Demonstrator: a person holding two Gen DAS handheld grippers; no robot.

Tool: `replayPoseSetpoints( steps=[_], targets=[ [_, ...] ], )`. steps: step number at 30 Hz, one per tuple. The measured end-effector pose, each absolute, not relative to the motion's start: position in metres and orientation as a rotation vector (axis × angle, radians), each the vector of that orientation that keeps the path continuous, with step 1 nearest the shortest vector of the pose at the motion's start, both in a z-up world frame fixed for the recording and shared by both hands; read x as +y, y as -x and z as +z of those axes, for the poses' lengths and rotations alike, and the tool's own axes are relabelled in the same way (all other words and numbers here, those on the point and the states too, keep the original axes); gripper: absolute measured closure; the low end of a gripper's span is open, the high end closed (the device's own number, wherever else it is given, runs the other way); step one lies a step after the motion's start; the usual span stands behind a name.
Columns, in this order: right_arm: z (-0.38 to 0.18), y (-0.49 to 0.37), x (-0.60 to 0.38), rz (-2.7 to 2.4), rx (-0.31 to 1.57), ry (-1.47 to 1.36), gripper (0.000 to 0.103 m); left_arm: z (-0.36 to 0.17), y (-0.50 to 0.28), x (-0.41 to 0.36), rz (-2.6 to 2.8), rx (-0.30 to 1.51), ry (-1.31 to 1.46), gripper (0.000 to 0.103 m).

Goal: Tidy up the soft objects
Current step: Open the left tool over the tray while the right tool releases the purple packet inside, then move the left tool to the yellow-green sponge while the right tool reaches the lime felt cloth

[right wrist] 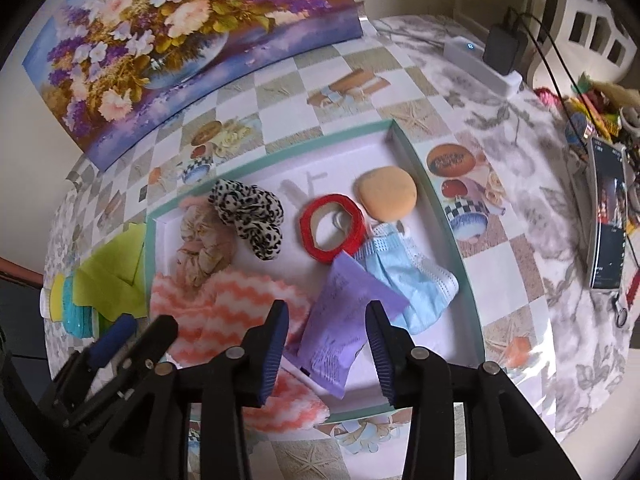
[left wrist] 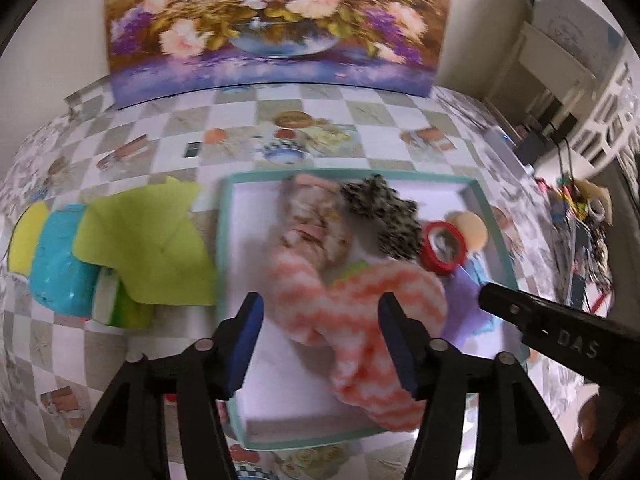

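A teal-rimmed white tray (right wrist: 432, 208) holds an orange-and-white zigzag cloth (left wrist: 352, 312), a leopard scrunchie (right wrist: 250, 216), a floral scrunchie (right wrist: 204, 248), a red tape roll (right wrist: 332, 228), a peach puff (right wrist: 386, 194), a blue face mask (right wrist: 412, 280) and a purple packet (right wrist: 340, 320). My left gripper (left wrist: 320, 304) hangs open over the zigzag cloth, pads clear of it. My right gripper (right wrist: 327, 312) stands open above the purple packet, which lies flat in the tray without touching either pad. The left gripper (right wrist: 120, 340) also shows at the lower left of the right wrist view.
Left of the tray lie a lime-green cloth (left wrist: 148, 248), a turquoise object (left wrist: 60, 264) and a yellow sponge (left wrist: 28, 240). A flower painting (left wrist: 276, 20) leans at the back. A phone (right wrist: 608, 216), a power strip (right wrist: 480, 60) and small clutter sit to the right.
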State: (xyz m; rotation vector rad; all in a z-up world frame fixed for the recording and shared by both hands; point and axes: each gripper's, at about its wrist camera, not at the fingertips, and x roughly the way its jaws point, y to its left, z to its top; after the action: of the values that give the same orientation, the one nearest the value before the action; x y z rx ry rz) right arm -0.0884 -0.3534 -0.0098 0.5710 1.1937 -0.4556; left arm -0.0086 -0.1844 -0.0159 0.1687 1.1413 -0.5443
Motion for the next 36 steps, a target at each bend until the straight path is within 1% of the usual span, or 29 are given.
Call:
replayPoseSetpoints(
  steps=[2,3,5,6,7,8,10,11,12,13,14,15,16,22,26,32,36],
  targets=[
    [-0.009,0.086,-0.351,-0.457,1.194,-0.558,0.059,-0.019,0.003,-0.180,-0.516,1.156,-0.162,0.037],
    [-0.008,0.086,-0.349,-0.458,1.195,-0.550,0.056,-0.022,0.000,-0.177,-0.498,1.169,-0.160,0.036],
    [-0.008,0.085,-0.348,-0.461,1.197,-0.538,0.048,-0.026,-0.002,-0.173,-0.479,1.182,-0.154,0.035],
    [-0.008,0.084,-0.347,-0.465,1.198,-0.530,0.042,-0.027,-0.004,-0.171,-0.468,1.186,-0.151,0.034],
    [-0.007,0.084,-0.346,-0.472,1.199,-0.517,0.037,-0.029,-0.005,-0.170,-0.456,1.185,-0.151,0.029],
    [-0.008,0.083,-0.346,-0.478,1.199,-0.508,0.036,-0.029,-0.005,-0.169,-0.446,1.182,-0.152,0.020],
    [-0.007,0.082,-0.345,-0.493,1.200,-0.482,0.028,-0.028,-0.007,-0.165,-0.415,1.169,-0.153,0.014],
    [-0.007,0.082,-0.345,-0.503,1.200,-0.469,0.026,-0.027,-0.007,-0.163,-0.401,1.162,-0.152,0.013],
    [-0.006,0.082,-0.344,-0.514,1.199,-0.456,0.021,-0.026,-0.008,-0.160,-0.377,1.152,-0.151,0.012],
    [-0.006,0.081,-0.344,-0.520,1.199,-0.448,0.015,-0.026,-0.009,-0.158,-0.360,1.147,-0.149,0.009],
    [-0.006,0.081,-0.345,-0.527,1.200,-0.443,0.012,-0.026,-0.010,-0.155,-0.343,1.145,-0.145,0.007],
    [-0.007,0.081,-0.345,-0.531,1.201,-0.439,0.003,-0.025,-0.012,-0.151,-0.325,1.143,-0.138,0.007],
    [-0.007,0.081,-0.345,-0.537,1.202,-0.432,0.000,-0.025,-0.013,-0.148,-0.310,1.141,-0.127,0.007],
    [-0.004,0.081,-0.343,-0.544,1.198,-0.420,0.000,-0.017,-0.017,-0.135,-0.276,1.120,-0.085,0.006],
    [0.006,0.081,-0.338,-0.536,1.157,-0.424,0.000,-0.006,-0.018,-0.127,-0.291,1.111,-0.058,0.006],
    [0.021,0.072,-0.315,-0.434,1.101,-0.440,0.000,0.031,-0.020,-0.097,-0.256,0.993,-0.059,0.006],
    [0.026,0.062,-0.295,-0.383,1.090,-0.429,0.000,0.041,-0.025,-0.065,-0.174,0.939,-0.087,0.006]
  ],
)
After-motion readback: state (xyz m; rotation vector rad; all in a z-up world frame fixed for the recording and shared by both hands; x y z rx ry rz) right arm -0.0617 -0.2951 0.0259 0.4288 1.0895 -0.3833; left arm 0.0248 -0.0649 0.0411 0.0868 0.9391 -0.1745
